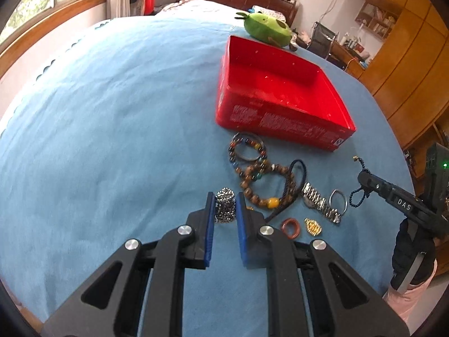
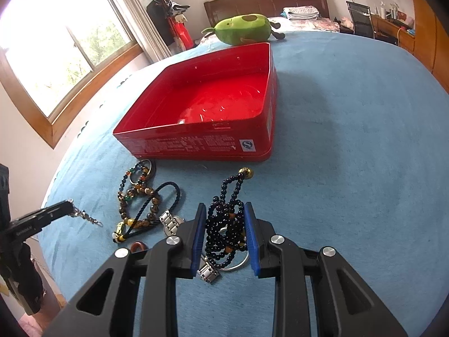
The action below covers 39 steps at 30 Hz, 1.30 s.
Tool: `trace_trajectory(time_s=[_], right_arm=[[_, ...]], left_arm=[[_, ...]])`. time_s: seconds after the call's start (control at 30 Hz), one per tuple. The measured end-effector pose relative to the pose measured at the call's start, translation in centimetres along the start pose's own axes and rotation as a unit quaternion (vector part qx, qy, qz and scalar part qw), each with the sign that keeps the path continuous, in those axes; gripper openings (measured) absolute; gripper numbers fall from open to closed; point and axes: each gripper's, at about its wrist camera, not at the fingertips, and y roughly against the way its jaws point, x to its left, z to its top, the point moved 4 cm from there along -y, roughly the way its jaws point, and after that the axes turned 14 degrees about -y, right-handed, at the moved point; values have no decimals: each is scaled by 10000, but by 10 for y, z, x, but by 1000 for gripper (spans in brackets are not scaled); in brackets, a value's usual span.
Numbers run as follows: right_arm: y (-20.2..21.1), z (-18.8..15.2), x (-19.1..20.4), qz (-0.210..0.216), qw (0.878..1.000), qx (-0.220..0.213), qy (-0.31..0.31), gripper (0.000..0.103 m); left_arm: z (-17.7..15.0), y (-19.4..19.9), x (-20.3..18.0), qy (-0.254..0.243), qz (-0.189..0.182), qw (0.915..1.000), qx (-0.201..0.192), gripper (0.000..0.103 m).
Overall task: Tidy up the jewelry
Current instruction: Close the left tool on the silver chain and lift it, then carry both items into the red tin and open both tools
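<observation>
A blue bedspread (image 1: 112,118) covered the bed and carried everything. The largest thing on it was an open red tin (image 2: 213,104), its inside bare, with a green avocado plush (image 2: 244,29) lying just beyond its far wall.

In front of the tin's near wall the jewelry lay in a loose cluster. A multicoloured bead bracelet (image 1: 247,151) overlapped a dark bangle nearest the tin. Just beside it lay a brown wooden bead bracelet (image 1: 266,185) with one yellow bead, crossed by a dark braided cord (image 1: 294,185). A metal-link watch (image 1: 320,202) lay next to the cord, touching a thin silver hoop (image 1: 338,200). Nearer the camera sat a small red-brown ring (image 1: 291,226) and a small gold charm (image 1: 313,227), close together but apart.

The left gripper (image 1: 225,205) was pinching a sparkly silver-and-black chain (image 1: 224,206) between its blue pads (image 1: 209,224), to the left of the cluster, bunched up and, in the right wrist view, dangling from the tips over the bedspread.

The right gripper (image 2: 224,230) was pinching a bunched dark bead necklace (image 2: 227,219) with a gold bead at its far end, held over the watch and hoop, short of the tin.
</observation>
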Motion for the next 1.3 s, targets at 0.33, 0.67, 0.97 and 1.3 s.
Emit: trace_trajectory(time_s=[0.33,0.67,0.97,1.3], right_arm=[[19,34,31,51,9994,-283,195,27],[-1,102,62,219,9983,-527,90,27],[-79,130,50,-194,9996,-176,-50,27],[-92,139,37,-395,9986,-347,34,40]], left_arm=[[58,3,-6,-154,-64,9993,-339,13],[145,1,-25,-343,-434,9937,-970,13],[170,-98,-23,-346,-470,9976,-363,13],[169,-127,-15,-308,-324,9990,-22,38]])
